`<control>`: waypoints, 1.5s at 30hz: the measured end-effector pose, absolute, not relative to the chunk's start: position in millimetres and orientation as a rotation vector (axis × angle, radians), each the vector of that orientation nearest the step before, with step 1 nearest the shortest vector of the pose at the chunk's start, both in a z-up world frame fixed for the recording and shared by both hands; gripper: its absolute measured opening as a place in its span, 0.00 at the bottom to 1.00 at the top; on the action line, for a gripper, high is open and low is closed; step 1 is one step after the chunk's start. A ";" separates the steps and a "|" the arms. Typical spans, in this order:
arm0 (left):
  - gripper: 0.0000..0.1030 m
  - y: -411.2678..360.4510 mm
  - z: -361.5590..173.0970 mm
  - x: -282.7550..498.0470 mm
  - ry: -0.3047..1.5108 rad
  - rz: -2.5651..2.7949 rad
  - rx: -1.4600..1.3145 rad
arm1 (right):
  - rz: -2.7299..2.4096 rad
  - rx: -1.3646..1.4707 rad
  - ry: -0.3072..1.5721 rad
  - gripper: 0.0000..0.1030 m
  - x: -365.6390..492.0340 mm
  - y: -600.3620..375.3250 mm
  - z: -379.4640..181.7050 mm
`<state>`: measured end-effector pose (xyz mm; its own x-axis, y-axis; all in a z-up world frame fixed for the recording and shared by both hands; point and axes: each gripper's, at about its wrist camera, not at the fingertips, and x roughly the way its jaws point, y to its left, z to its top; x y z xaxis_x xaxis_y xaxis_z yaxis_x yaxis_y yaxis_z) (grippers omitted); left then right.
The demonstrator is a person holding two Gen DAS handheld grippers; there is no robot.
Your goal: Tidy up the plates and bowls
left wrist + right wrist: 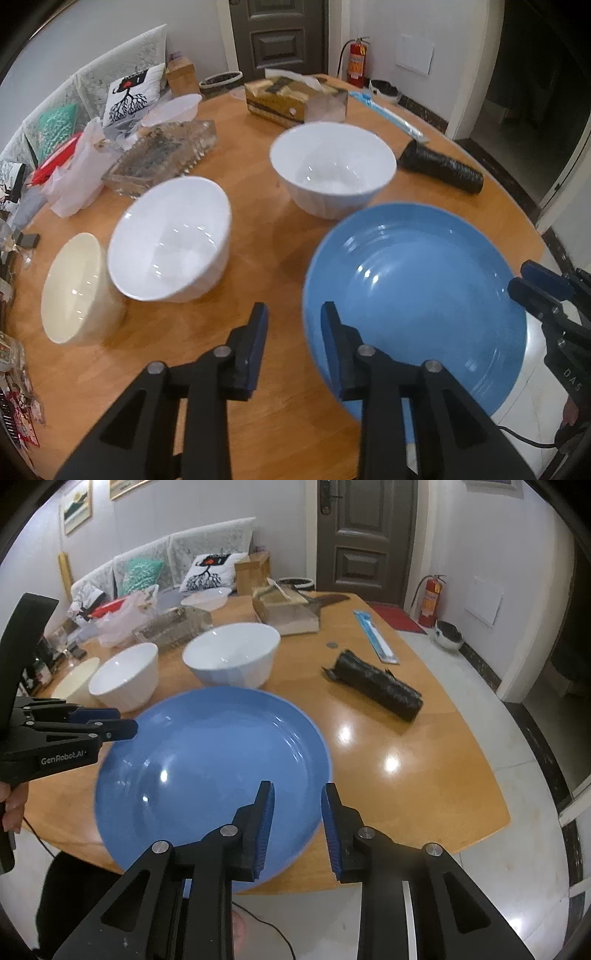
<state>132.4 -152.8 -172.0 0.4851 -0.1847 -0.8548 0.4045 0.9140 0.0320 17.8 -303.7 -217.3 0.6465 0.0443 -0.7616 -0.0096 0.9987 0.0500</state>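
A blue plate [413,306] lies at the near edge of the wooden table [273,236], overhanging it; it also shows in the right wrist view [210,775]. Two white bowls [173,236] [332,166] and a cream bowl [77,288] stand beyond it. My left gripper [293,314] is open and empty, just left of the plate's rim. My right gripper [297,794] is open, with the plate's right rim near its left finger; whether it touches is unclear. The white bowls [125,679] [232,657] show behind the plate.
A black roll [373,685] lies right of the bowls. A tissue box [291,98], a glass tray [162,155], plastic bags [77,166] and a clear lidded tub [173,109] crowd the far and left side. A blue packet [375,635] lies near the right edge.
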 end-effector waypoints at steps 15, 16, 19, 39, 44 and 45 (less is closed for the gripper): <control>0.36 -60.0 -119.0 190.7 0.918 -0.351 0.217 | 0.284 -0.005 0.833 0.34 78.6 -192.0 -200.2; 0.36 -54.3 -118.7 199.4 0.922 -0.362 0.208 | 0.295 -0.011 0.831 0.37 83.2 -186.9 -199.4; 0.36 -42.9 -121.2 222.3 0.934 -0.361 0.200 | 0.335 -0.030 0.837 0.48 99.8 -169.2 -200.4; 0.28 -37.9 -176.2 287.4 1.082 -0.449 0.169 | 0.455 -0.088 0.955 0.88 176.1 -111.3 -238.2; 0.20 -41.8 -183.5 291.9 1.109 -0.452 0.186 | 0.478 -0.065 0.998 0.90 186.7 -108.1 -241.5; 0.19 -41.8 -184.3 292.5 1.111 -0.449 0.186 | 0.483 -0.053 1.008 0.90 188.6 -109.5 -243.0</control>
<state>292.5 -41.8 -184.3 0.3655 -0.2552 -0.8952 0.4381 0.8957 -0.0765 188.6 -109.5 -243.0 0.4378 0.3637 -0.8222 -0.4122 0.8939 0.1759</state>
